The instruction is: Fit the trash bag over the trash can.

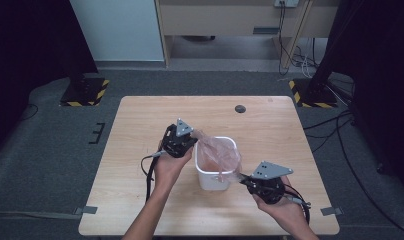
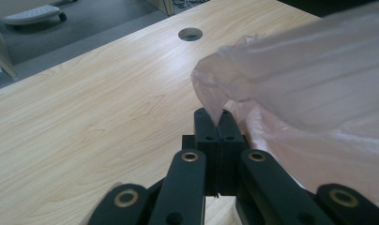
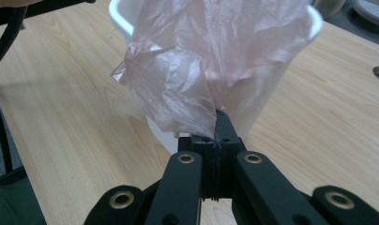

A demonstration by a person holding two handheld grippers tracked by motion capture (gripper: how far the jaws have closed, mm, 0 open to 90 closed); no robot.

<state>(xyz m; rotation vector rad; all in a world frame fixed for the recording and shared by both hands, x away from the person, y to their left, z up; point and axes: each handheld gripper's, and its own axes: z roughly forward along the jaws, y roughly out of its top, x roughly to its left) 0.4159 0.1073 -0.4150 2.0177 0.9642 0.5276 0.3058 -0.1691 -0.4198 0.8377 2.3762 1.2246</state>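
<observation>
- Nearest the table's front edge, the right gripper (image 1: 241, 176) is held low beside the near right corner of a small white plastic bin (image 1: 216, 177); in the right gripper view its jaws are seen pressed together on a pinched fold of a thin pink plastic bag (image 3: 211, 56).
- The bin is seen standing upright near the middle of the wooden table (image 1: 140, 125), with the bag's body hanging inside it and its mouth drawn upward and outward above the rim.
- On the far left side of the bin, the left gripper (image 1: 192, 136) is held a little higher; in the left gripper view its jaws are likewise closed, clamped on a corner of the bag's edge (image 2: 211, 101).
- The film is stretched between the two grippers, diagonally across the bin's opening.
- Farther off, a round cable hole (image 1: 240, 108) is seen in the tabletop, well apart from the work.
- Progress is judged to be partial: the bag has been placed in the bin and opened, but its rim has not yet been folded down over the bin's edge on any side that can be seen.
- What is judged to remain is the spreading of the mouth and its turning over all four sides of the rim, followed by release.
</observation>
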